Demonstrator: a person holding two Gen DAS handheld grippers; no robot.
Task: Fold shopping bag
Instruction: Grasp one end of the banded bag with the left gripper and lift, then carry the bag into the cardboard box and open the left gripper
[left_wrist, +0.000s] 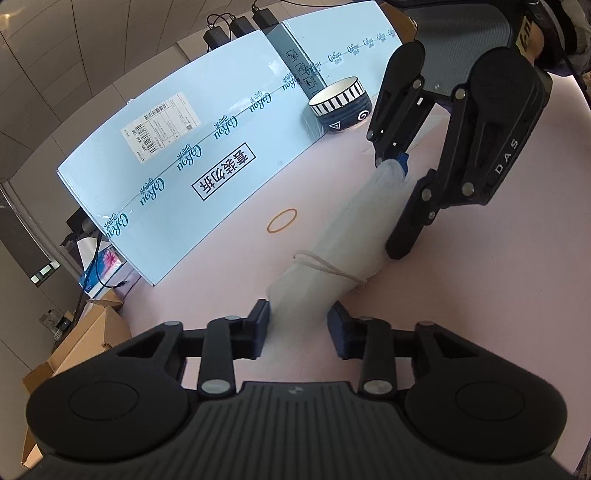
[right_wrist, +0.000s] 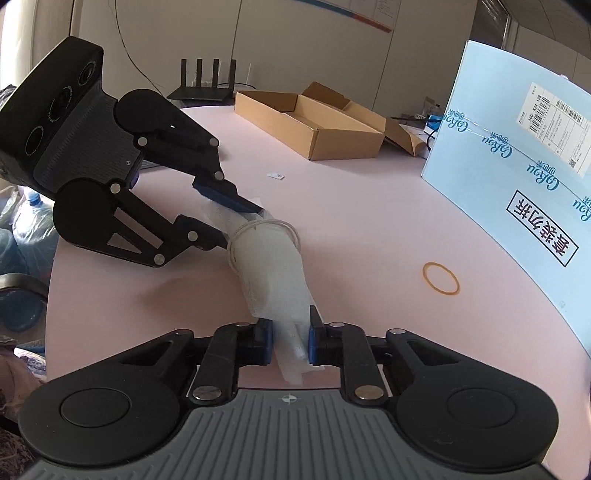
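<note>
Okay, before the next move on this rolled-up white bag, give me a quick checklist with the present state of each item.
1. Left gripper shut on one end of the rolled white translucent shopping bag: ok.
2. Right gripper shut on the other end: ok.
3. Thin pale rubber band around the roll near the left gripper: ok.
4. Spare tan rubber band lying apart from the bag on the pink tabletop: ok.
5. Striped ceramic bowl away from the roll: ok.
6. Roll evenly tight along its length: cannot tell.

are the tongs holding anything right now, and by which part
Both hold the rolled white shopping bag: the left tongs pinch one end, the right tongs pinch the opposite end.
</note>
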